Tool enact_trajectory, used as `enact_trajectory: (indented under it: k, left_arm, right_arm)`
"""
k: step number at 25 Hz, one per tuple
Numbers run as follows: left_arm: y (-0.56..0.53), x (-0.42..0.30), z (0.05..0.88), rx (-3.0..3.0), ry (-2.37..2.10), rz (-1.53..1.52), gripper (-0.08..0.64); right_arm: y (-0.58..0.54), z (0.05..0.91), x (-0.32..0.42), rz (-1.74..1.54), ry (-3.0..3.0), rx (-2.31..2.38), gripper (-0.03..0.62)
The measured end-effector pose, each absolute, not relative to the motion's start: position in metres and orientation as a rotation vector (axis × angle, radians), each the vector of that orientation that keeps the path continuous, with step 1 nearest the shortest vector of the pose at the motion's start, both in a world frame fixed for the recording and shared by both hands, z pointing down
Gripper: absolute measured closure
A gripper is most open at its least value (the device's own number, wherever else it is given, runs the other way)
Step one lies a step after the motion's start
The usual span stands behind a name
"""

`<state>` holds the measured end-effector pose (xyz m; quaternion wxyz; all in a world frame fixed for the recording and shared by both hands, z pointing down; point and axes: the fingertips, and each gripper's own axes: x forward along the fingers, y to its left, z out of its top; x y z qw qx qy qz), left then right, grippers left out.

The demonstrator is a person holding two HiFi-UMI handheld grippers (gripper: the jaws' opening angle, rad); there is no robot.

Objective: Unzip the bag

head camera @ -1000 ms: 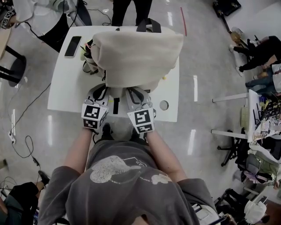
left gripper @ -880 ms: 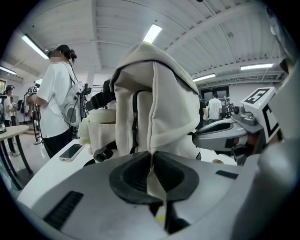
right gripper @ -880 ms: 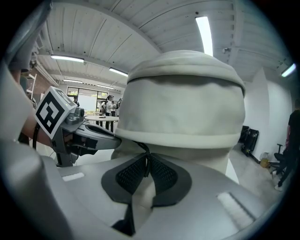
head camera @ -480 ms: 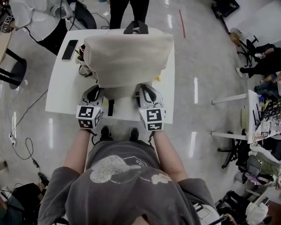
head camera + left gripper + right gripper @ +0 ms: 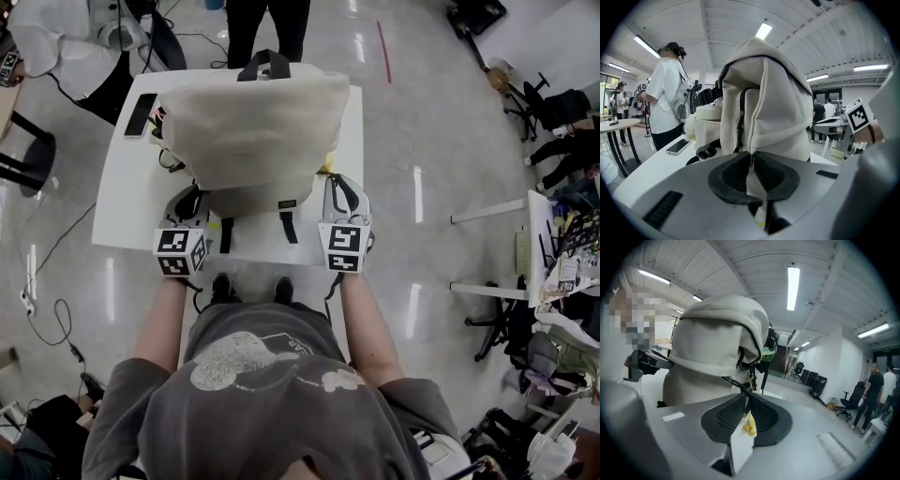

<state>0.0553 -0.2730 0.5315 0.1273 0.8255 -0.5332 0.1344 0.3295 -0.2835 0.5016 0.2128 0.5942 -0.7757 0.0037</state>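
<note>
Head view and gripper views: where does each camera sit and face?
Head view: on the head, facing steeply down at bag, table; shows torso, forearms, left tongs, right tongs.
Left gripper view: on left tongs, facing along opening jaws pinching bag fabric.
Right gripper view: on right tongs, facing along opening jaws holding zip pull.
Shared: all show the bag.

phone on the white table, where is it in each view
Head view: the phone lies at the table's far left corner, left of the cream backpack.
Left gripper view: low at left, on the table, left of the backpack.
Right gripper view: not in it.
Shared landmark: the backpack, centre in all three.
</note>
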Motion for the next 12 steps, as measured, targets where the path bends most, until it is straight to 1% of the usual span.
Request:
enact_trajectory:
  k: [12]
  left_arm:
    - [-0.278, 0.055, 0.533, 2.348, -1.613, 0.383, 0.512]
  right_arm:
    - [-0.291, 0.513, 0.328, 0.122, -2.243, 1.631, 0.551]
